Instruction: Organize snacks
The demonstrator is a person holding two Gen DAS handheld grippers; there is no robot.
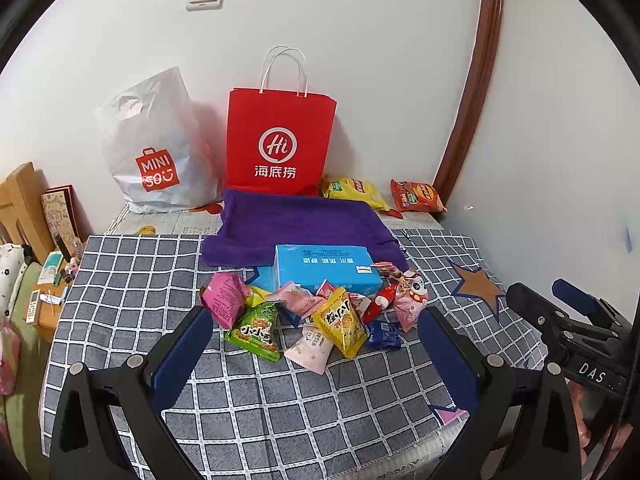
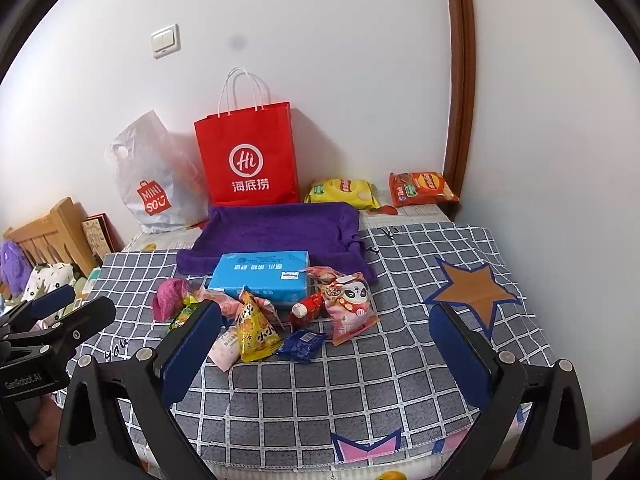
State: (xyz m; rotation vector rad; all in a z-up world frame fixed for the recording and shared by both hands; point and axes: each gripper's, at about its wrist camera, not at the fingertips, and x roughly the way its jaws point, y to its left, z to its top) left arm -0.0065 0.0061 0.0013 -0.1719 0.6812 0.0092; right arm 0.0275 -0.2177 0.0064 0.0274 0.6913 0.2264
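Several small snack packets lie heaped on the checked cloth in front of a blue tissue box (image 1: 326,266) (image 2: 262,276): a green triangle pack (image 1: 258,330), a yellow triangle pack (image 1: 340,326) (image 2: 256,330), a pink packet (image 1: 224,298), a dark blue packet (image 1: 383,335) (image 2: 302,344), a panda packet (image 2: 350,306). My left gripper (image 1: 316,320) stands open just short of the heap, nothing between its fingers. My right gripper (image 2: 324,328) is open too, its left finger (image 2: 192,348) covering part of the heap. A red paper bag (image 1: 278,142) (image 2: 250,156) stands at the wall.
A purple towel (image 1: 296,220) (image 2: 276,232) lies behind the box. A white plastic bag (image 1: 154,152) (image 2: 150,176) sits left of the red bag. Yellow (image 1: 356,192) (image 2: 344,192) and orange (image 1: 416,196) (image 2: 422,188) chip bags lie at the back right. The wall is close on the right.
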